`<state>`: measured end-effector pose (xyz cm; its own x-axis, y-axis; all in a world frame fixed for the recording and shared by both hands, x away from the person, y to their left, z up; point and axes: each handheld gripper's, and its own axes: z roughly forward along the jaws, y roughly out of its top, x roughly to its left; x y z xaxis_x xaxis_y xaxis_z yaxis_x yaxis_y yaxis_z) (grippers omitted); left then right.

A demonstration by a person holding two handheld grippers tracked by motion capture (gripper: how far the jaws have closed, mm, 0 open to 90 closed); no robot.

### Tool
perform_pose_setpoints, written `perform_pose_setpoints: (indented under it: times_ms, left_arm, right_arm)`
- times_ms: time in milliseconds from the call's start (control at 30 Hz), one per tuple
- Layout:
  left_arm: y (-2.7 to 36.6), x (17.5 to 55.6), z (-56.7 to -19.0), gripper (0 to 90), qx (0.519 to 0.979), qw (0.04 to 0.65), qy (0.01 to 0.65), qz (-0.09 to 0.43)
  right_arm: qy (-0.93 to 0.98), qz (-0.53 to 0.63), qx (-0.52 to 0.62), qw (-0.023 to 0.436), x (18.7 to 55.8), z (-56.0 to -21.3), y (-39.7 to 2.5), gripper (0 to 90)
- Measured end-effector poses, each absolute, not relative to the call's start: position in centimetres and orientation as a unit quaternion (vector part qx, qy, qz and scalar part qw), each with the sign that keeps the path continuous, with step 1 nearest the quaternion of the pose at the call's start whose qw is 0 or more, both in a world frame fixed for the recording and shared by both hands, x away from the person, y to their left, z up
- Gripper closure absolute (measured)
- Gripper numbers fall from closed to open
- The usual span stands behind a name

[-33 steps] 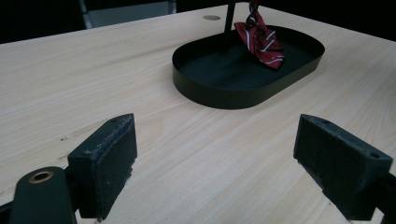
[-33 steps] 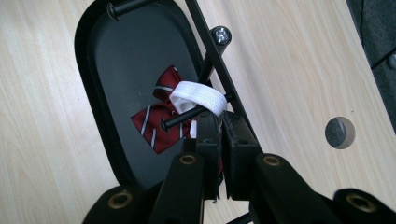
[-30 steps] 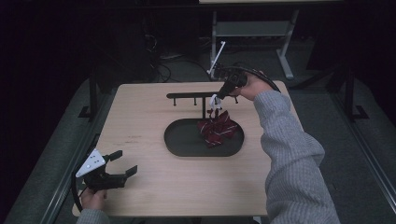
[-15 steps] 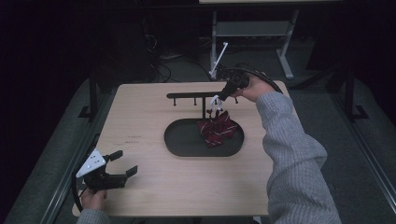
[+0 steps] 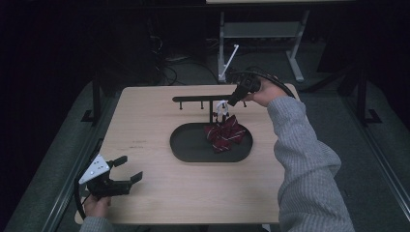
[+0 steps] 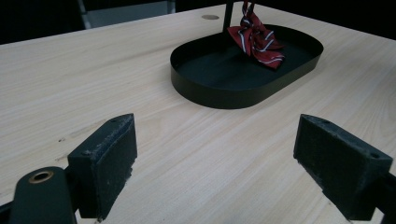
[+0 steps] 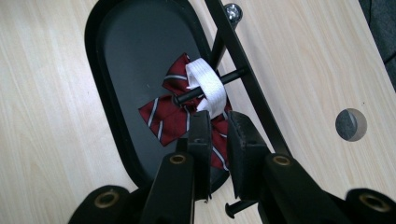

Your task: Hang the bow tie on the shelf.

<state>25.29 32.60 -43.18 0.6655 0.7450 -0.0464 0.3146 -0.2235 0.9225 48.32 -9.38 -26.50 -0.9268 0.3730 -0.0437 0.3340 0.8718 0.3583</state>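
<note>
high view: looking forward and down over the whole table (image 5: 145,121) | left gripper view: skimming low, close | right gripper view: looking steeply down, close | all sharing the black tray (image 5: 188,150) (image 6: 210,95) (image 7: 100,60) (bow tie (image 5: 225,135) (image 6: 256,39) (image 7: 170,116) inside)

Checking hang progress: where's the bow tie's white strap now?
In the right gripper view, the white strap is looped over a peg of the black rack, above the oval tray, just beyond the right hand-held gripper.
</note>
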Motion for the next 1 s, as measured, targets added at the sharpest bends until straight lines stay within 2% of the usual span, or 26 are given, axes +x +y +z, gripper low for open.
perform_pose_setpoints:
  times_ms: [1000]
  left_arm:
    - [32.5,25.2,-43.2,13.1,0.752,0.515,0.355,0.209]
  right_arm:
    - [0.964,0.189,0.181,0.039,46.4,-26.6,-10.6,70.9]
